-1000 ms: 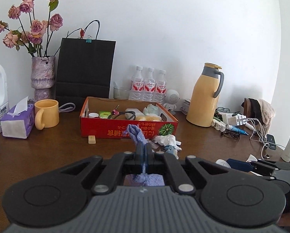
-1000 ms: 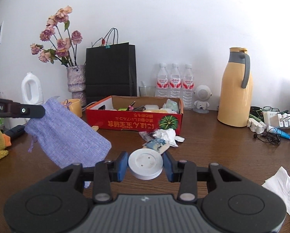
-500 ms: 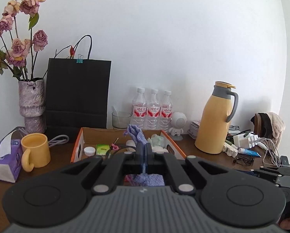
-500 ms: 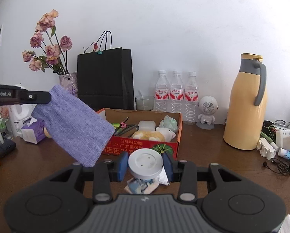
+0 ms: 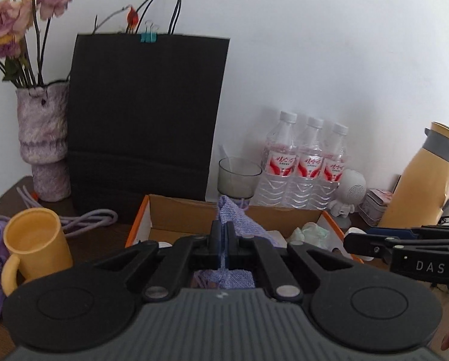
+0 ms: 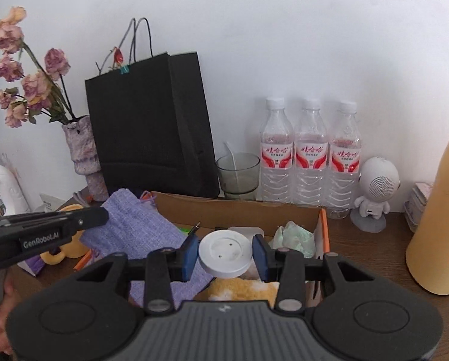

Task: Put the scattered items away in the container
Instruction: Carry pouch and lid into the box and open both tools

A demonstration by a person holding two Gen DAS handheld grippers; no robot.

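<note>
My left gripper [image 5: 223, 234] is shut on a purple knitted pouch [image 5: 236, 225] and holds it over the open cardboard box [image 5: 179, 213]. In the right wrist view the pouch [image 6: 134, 234] hangs from the left gripper over the box's left end. My right gripper [image 6: 226, 254] is shut on a white round disc [image 6: 225, 252] above the box [image 6: 239, 213]. Inside the box lie a pale green wad [image 6: 293, 234] and a yellow plush item [image 6: 242, 288].
Behind the box stand a black paper bag [image 6: 152, 126], a glass [image 6: 239, 171], three water bottles [image 6: 310, 156] and a white robot figure [image 6: 375, 192]. A yellow jug [image 6: 441, 210] is on the right. A yellow mug [image 5: 35, 246] and a flower vase [image 5: 44, 144] are on the left.
Both grippers moved forward and up from the table front to above the box, carrying the pouch and the disc. The crumpled wrappers in front of the box dropped out of view.
</note>
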